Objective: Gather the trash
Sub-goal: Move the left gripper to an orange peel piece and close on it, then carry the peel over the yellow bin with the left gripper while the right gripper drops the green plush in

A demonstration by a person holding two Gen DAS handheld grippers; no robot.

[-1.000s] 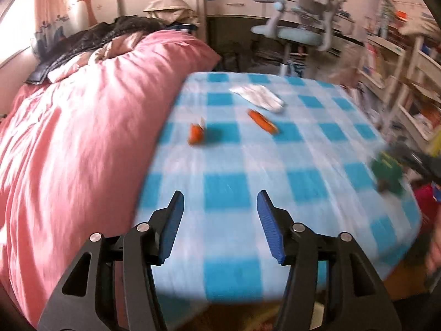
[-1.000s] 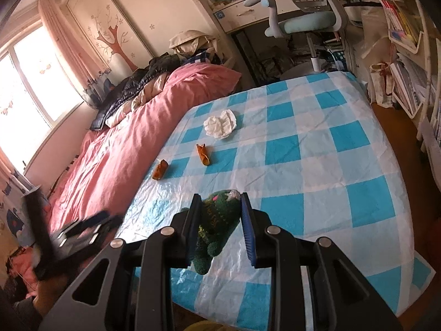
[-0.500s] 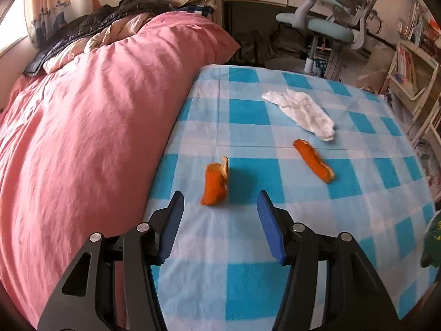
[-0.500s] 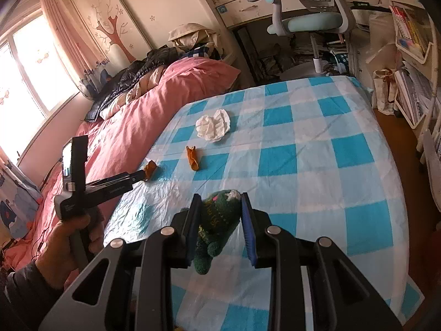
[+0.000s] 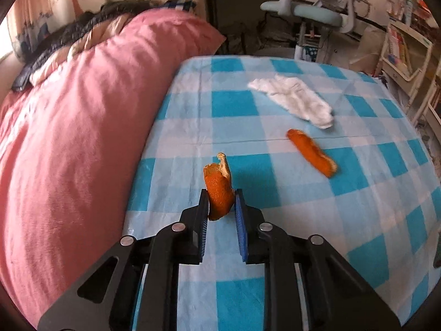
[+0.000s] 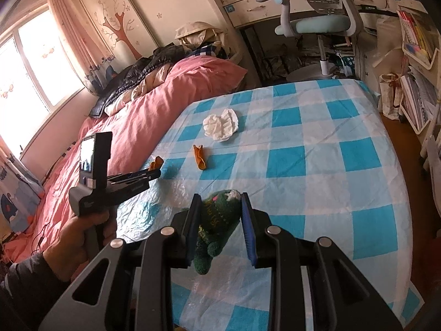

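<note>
A curled orange peel [image 5: 217, 184] stands on the blue-checked tablecloth [image 5: 303, 220] near its left edge. My left gripper [image 5: 220, 201] is closing its jaws on the peel, and both pads touch its sides. From the right wrist view the left gripper [image 6: 154, 172] sits at the same peel [image 6: 157, 162]. A second orange peel [image 5: 311, 151] lies to the right, with a crumpled white tissue [image 5: 295, 100] beyond it. My right gripper [image 6: 220, 201] is shut on a green knitted toy [image 6: 215, 220] just above the cloth.
A pink duvet [image 5: 69, 138] lies along the table's left edge. A pale blue office chair [image 6: 317, 24] and a desk stand behind the table. Bookshelves [image 6: 419, 55] line the right side. A hand [image 6: 80, 237] holds the left gripper's handle.
The left gripper moved forward over the table to the nearer orange peel and its jaws closed around it. The right gripper stayed still with the green toy.
</note>
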